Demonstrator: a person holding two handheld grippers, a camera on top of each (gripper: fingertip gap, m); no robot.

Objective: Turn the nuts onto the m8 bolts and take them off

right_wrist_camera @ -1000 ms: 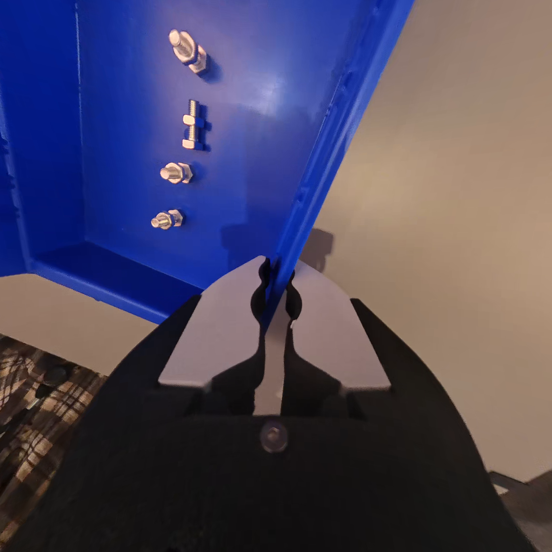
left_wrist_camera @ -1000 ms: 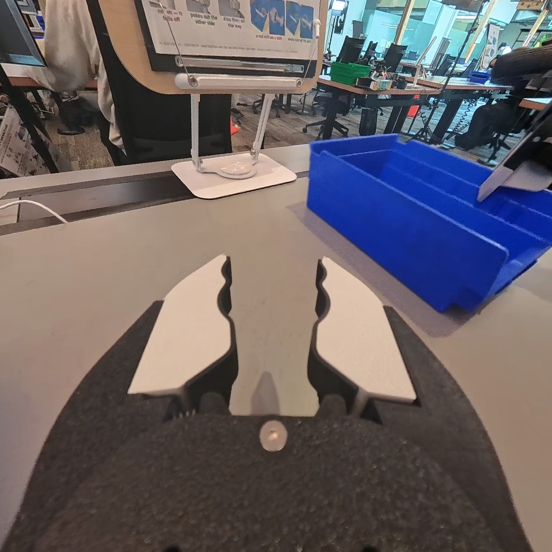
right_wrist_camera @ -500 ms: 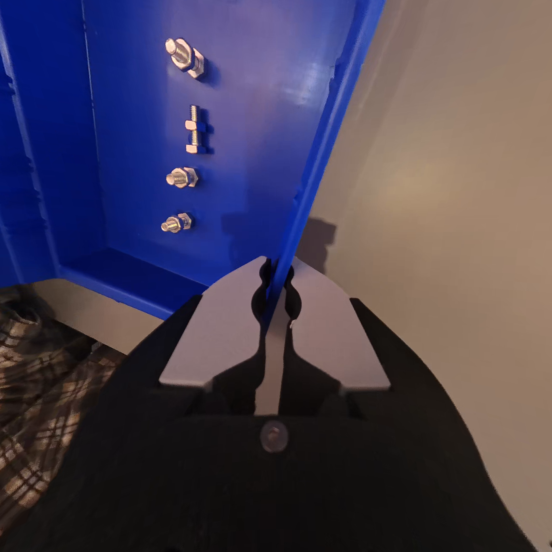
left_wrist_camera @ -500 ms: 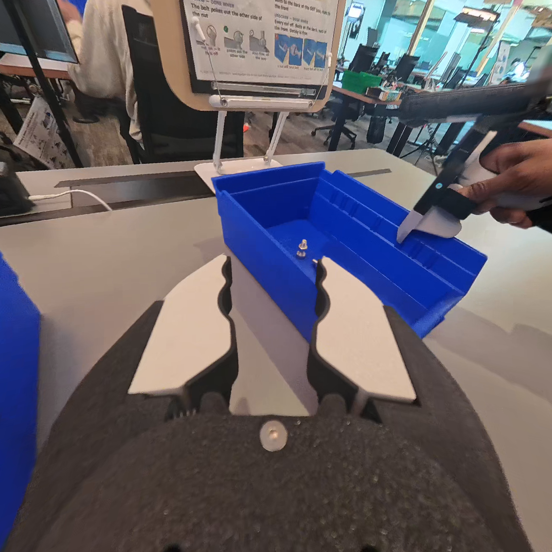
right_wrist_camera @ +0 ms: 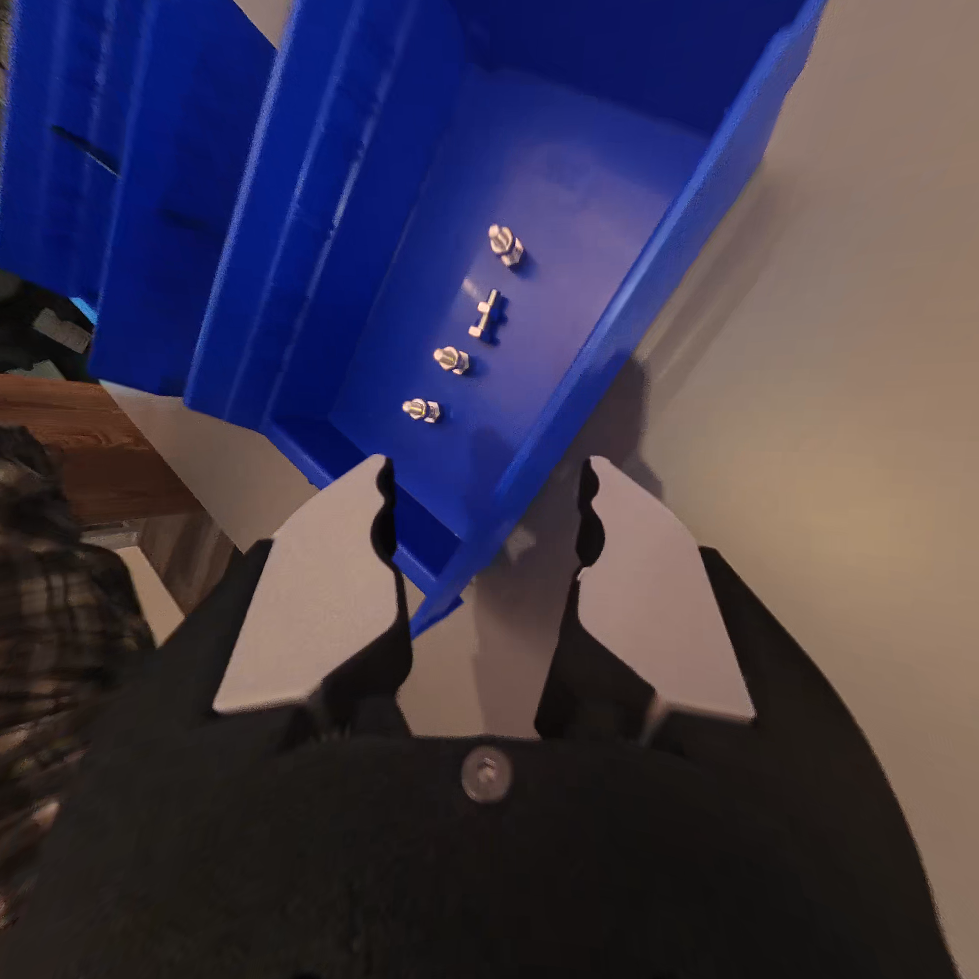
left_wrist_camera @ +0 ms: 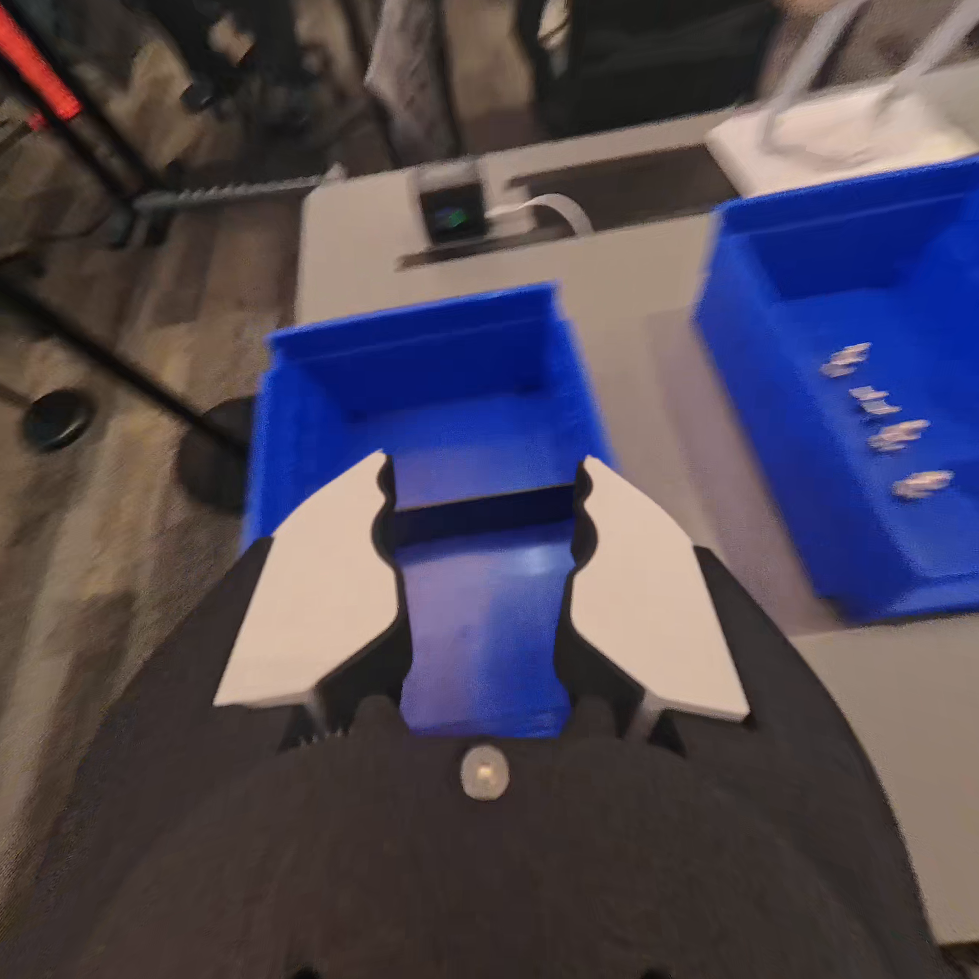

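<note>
No writing, label, brand, number or sign is legible in either view; both are blurred.

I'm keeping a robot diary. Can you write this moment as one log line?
left gripper: open, over empty bin | right gripper: open, at bolt bin corner | bolts: four, nuts on

We see four shiny silver metal bolts with nuts (right_wrist_camera: 479,318) lying in a glossy, smooth blue plastic bin (right_wrist_camera: 662,296). Under it, the pale grey table top (right_wrist_camera: 847,371) looks matt and smooth.
</note>
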